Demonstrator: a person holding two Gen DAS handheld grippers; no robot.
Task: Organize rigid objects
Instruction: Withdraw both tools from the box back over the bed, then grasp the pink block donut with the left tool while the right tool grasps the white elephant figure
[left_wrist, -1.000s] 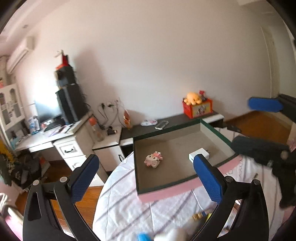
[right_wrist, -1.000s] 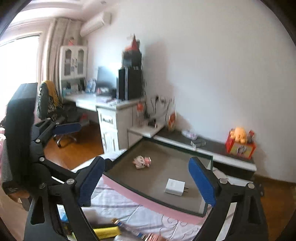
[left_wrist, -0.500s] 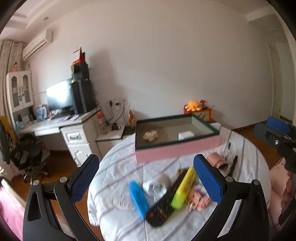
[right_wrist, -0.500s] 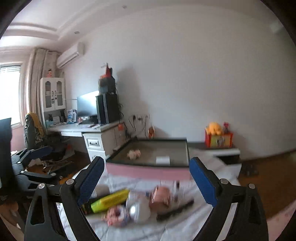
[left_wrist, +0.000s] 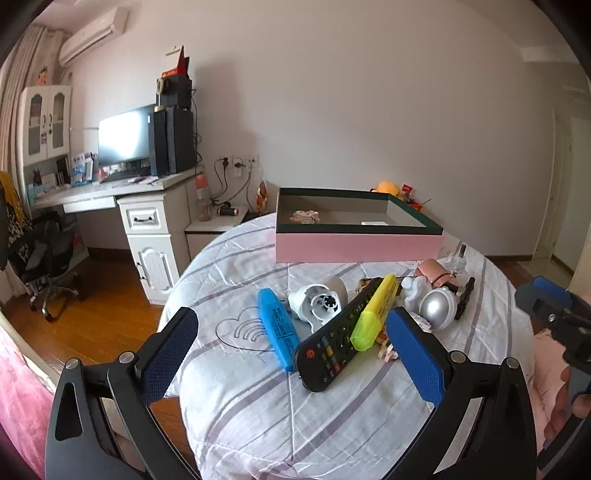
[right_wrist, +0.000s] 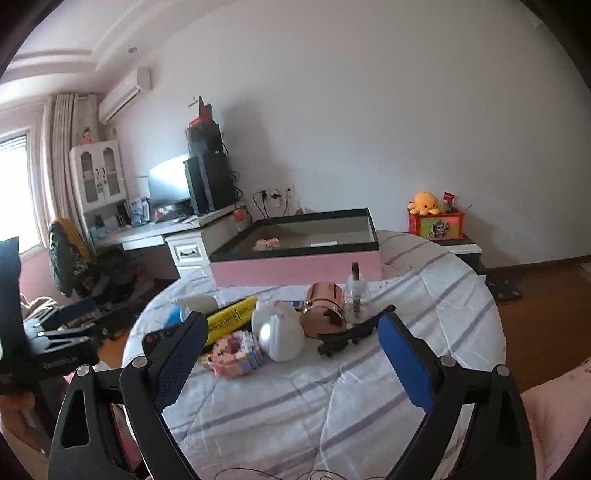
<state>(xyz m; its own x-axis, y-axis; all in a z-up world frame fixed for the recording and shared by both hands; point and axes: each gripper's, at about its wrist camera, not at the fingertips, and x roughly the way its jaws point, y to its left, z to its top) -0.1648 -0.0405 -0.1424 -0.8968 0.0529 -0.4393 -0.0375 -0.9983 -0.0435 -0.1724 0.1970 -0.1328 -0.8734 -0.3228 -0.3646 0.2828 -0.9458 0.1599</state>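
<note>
A pile of objects lies mid-table: a blue marker (left_wrist: 277, 328), a black remote (left_wrist: 338, 339), a yellow highlighter (left_wrist: 375, 312), a white round part (left_wrist: 319, 301), a silver-white astronaut toy (left_wrist: 430, 302), a rose-gold cup (right_wrist: 325, 304) and a pink block figure (right_wrist: 234, 352). A pink box (left_wrist: 358, 247) with a dark green rim stands at the far side; it holds a small pink toy (left_wrist: 304, 216) and a white adapter (right_wrist: 323, 243). My left gripper (left_wrist: 291, 354) is open and empty, near the remote. My right gripper (right_wrist: 291, 360) is open and empty, short of the pile.
The round table (left_wrist: 332, 417) has a striped white cloth. A small glass bottle (right_wrist: 355, 286) and a black clip-like tool (right_wrist: 352, 334) lie by the cup. A desk with a monitor (left_wrist: 125, 138) and an office chair (left_wrist: 44, 254) stand to the left.
Both grippers have pulled back from over the pink box toward the table's near side and tilted down. The pile of objects has come into view. Both stay open and empty.
</note>
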